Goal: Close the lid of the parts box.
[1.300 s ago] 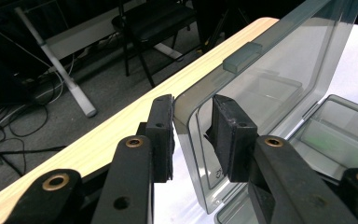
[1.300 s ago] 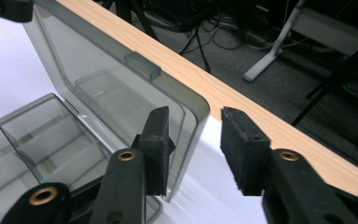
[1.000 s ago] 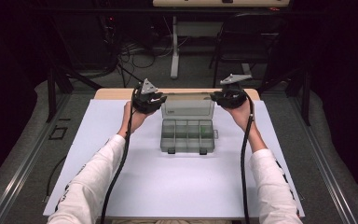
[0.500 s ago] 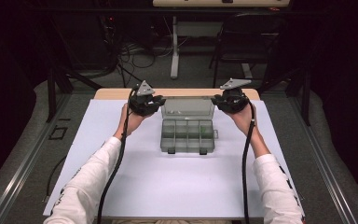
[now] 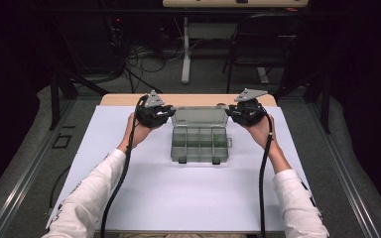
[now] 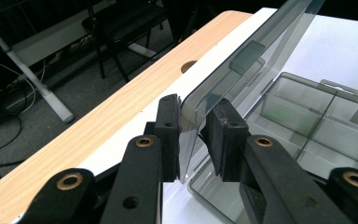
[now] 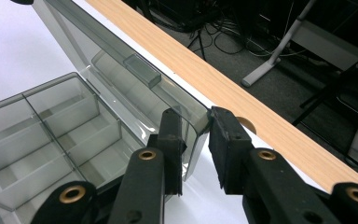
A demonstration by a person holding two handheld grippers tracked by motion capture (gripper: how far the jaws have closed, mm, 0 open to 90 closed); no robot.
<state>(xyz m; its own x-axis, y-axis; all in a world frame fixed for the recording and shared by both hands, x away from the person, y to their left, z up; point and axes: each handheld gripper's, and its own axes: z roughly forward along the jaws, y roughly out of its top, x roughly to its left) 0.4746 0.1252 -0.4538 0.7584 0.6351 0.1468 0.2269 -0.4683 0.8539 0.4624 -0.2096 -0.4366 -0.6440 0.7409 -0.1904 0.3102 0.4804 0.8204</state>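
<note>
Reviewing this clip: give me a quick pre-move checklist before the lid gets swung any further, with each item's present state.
1. Left gripper straddles the lid corner: ok.
2. Left pads pressing on the lid: cannot tell; one pad touches, a gap shows at the other.
3. Right gripper straddles the opposite lid corner: ok.
4. Right pads pressing: cannot tell; a gap shows at the outer pad.
5. Box compartments hold nothing: ok.
6. Box sits flat on the white sheet: ok.

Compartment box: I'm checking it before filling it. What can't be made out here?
- High view: jaws of the left gripper and right gripper are hidden under their bodies.
- Both gripper views: whether the pads press the lid; clear plastic blurs contact.
- Left gripper view: box cut off by right edge.
</note>
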